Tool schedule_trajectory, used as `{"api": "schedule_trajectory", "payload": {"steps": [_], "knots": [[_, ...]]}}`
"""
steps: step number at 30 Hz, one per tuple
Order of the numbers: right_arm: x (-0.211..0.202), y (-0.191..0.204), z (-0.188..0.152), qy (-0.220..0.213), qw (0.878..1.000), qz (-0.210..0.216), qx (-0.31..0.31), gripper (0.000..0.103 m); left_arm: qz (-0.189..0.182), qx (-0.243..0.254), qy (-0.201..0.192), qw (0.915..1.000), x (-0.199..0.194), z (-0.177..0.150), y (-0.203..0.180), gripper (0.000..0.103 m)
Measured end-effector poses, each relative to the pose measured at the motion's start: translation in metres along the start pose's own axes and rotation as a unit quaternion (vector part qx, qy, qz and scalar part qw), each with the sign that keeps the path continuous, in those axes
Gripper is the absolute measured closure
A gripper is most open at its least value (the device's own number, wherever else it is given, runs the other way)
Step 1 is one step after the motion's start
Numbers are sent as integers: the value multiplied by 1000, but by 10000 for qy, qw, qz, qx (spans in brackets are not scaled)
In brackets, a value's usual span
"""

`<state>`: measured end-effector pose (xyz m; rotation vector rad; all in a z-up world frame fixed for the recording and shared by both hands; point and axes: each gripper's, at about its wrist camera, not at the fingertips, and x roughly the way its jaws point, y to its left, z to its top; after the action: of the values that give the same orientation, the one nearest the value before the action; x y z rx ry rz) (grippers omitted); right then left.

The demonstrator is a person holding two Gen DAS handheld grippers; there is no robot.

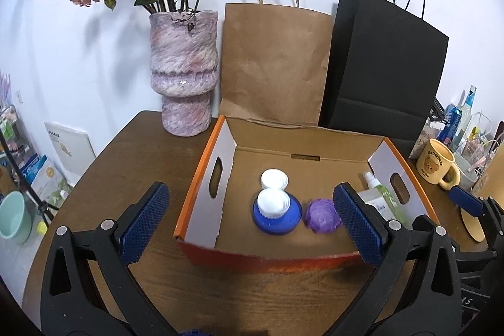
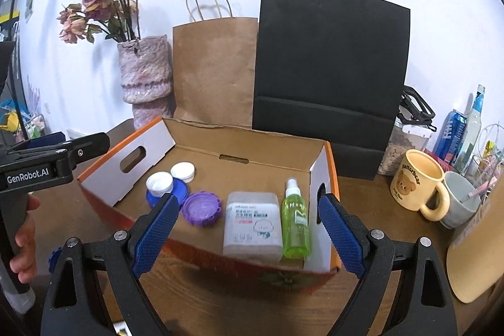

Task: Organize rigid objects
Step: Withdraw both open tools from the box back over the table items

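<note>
An orange cardboard box (image 1: 201, 188) (image 2: 330, 175) stands open on the brown table. Inside lie two white caps (image 1: 274, 178) (image 2: 182, 172), a blue lid (image 1: 277, 219) (image 2: 179, 189), a purple lid (image 1: 321, 214) (image 2: 201, 207), a white flat bottle (image 2: 252, 222) and a green spray bottle (image 2: 294, 225) (image 1: 382, 191). My left gripper (image 1: 250, 188) is open just in front of the box's near wall, with nothing between its pads. My right gripper (image 2: 248, 200) is open too, before the box's right half, and holds nothing.
A pink vase (image 1: 184, 74) of dried roses, a brown paper bag (image 1: 274, 62) and a black paper bag (image 2: 327, 62) stand behind the box. A yellow bear mug (image 2: 415, 185), a grey mug (image 2: 460, 200), cans and bottles crowd the right. A person's hand (image 2: 25, 241) holds the left gripper.
</note>
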<state>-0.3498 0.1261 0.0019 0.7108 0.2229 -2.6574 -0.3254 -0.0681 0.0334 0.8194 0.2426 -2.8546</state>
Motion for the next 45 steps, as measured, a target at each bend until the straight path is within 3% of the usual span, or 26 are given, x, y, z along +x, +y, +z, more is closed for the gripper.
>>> {"api": "schedule_trajectory", "payload": {"steps": [25,45], "knots": [[-72,30,-51,69,9999,-71,-69,9,-40,188,27,9998,-71,-49,13,0],[-104,50,-96,325,9995,-1,-8,9,35,353,350,9988,-100,-101,28,0]]}}
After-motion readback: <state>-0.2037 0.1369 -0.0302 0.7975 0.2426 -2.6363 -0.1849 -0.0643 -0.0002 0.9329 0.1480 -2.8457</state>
